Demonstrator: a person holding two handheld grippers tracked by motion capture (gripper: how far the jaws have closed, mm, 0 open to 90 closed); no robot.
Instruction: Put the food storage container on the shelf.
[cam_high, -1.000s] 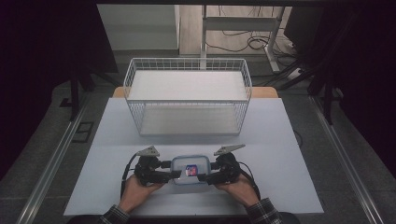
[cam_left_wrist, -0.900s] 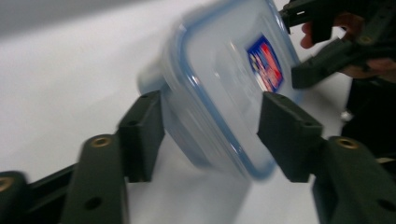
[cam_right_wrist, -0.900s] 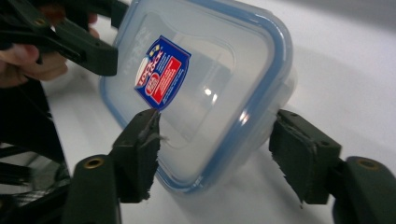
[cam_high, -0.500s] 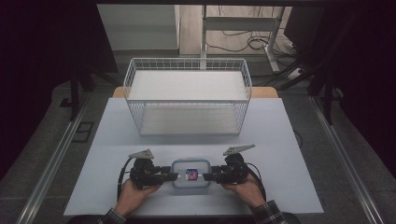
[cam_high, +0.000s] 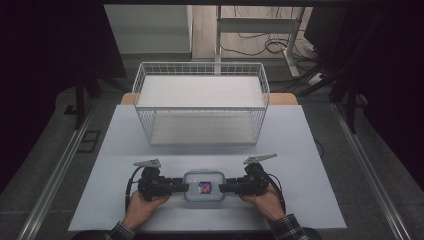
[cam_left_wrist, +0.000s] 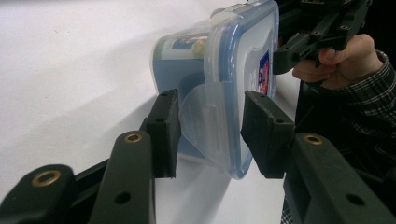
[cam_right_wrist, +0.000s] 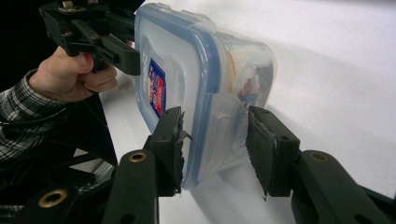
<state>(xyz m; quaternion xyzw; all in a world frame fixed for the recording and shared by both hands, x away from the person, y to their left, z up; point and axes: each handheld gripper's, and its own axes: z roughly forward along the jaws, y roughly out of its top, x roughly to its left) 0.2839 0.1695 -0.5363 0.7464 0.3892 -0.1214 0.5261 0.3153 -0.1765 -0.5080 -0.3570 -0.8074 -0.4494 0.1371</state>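
Note:
A clear plastic container (cam_high: 203, 185) with a blue-rimmed snap lid and a red-and-blue label lies flat near the table's front edge. My left gripper (cam_high: 184, 186) holds its left end and my right gripper (cam_high: 223, 188) its right end, both lying level. In the left gripper view the jaws (cam_left_wrist: 210, 133) have just been closing and the pads clamp the container (cam_left_wrist: 219, 70) at its latch flap, one on the lid and one underneath. In the right gripper view the jaws (cam_right_wrist: 215, 140) have likewise just closed on the container (cam_right_wrist: 187, 70) at its other latch flap.
A white wire basket (cam_high: 200, 107) with nothing in it stands at the back middle of the white table (cam_high: 310, 165). Dark floor, rails and cables lie beyond the table's edges.
Both grippers have shifted slightly outward to the container's two ends and lined up level with it. Their jaws have narrowed onto the latch flaps. The container has stayed in place.

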